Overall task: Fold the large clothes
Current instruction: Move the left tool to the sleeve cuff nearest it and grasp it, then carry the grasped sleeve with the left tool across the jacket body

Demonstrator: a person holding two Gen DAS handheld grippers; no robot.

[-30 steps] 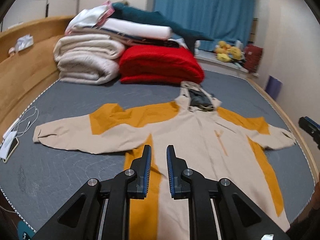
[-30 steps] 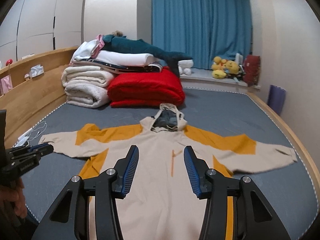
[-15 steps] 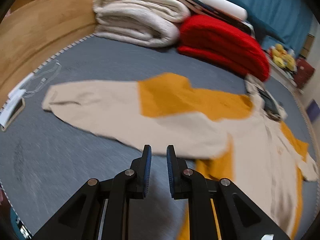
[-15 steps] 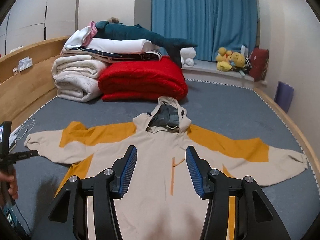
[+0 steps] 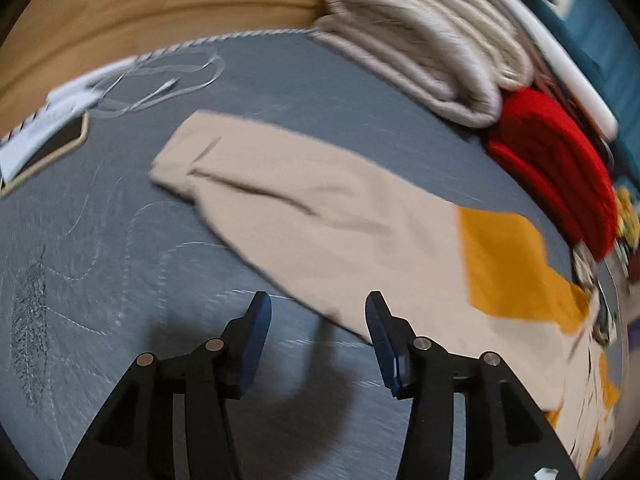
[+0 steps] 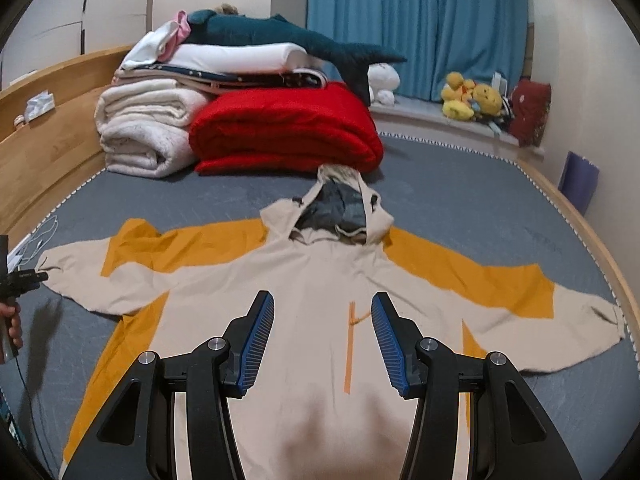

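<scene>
Grey mattress [image 6: 460, 200], hooded jacket [image 6: 320, 280] flat; both grippers' jaws apart, empty, left gripper [image 5: 316, 324] near sleeve [image 5: 280, 200].

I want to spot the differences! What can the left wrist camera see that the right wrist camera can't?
Only the left wrist view shows a phone by the white cable, and the left gripper open near the jacket's sleeve. Only the right wrist view shows the hood, blue curtain, yellow plush toys and open right gripper. Both show the jacket, red blanket and cream blankets.
</scene>
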